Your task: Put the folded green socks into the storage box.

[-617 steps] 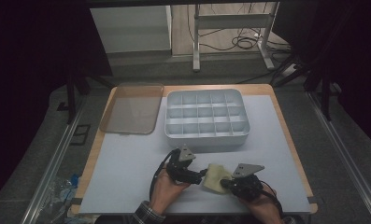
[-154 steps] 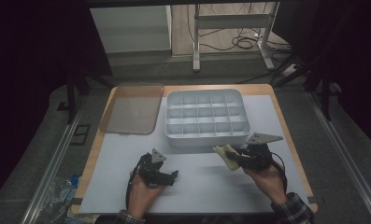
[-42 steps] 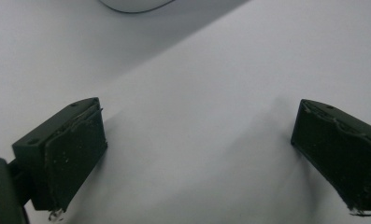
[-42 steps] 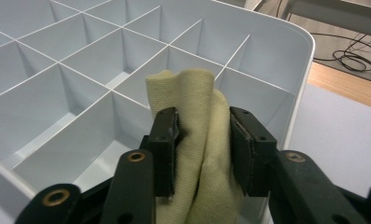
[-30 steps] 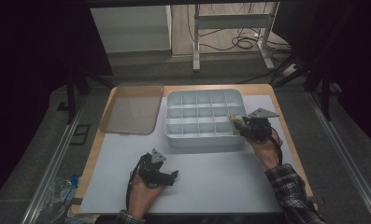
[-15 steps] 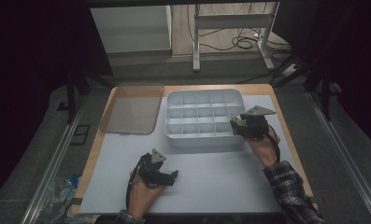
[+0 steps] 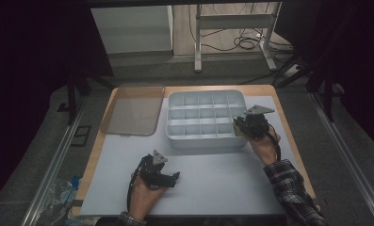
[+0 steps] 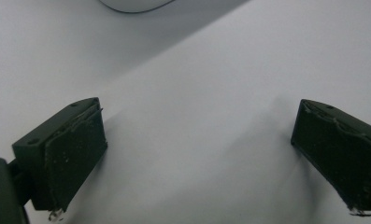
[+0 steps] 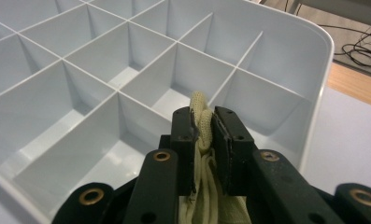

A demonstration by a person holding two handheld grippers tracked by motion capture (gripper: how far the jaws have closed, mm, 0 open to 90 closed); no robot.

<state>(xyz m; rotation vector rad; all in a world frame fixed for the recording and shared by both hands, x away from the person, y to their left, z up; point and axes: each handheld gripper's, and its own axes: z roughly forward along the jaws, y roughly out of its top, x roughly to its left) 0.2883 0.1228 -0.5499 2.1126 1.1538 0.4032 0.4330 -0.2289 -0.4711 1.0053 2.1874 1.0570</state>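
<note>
Right tongs (image 9: pixel 203 122) pinch cloth (image 9: pixel 199 109) over tray (image 7: pixel 175 101); forearm outstretched.

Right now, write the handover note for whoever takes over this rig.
Right gripper: shut on a folded cream cloth, its jaws having just been closing, held over the divided tray at its right end.
Left gripper: open, holding nothing, resting low over the white table mat.
Clear lid: off, lying left of the tray.
Done: cloth picked up and carried to the tray.
Left: set the cloth into a compartment, probably one at the right end, then release; the lid likely goes on afterwards.
</note>
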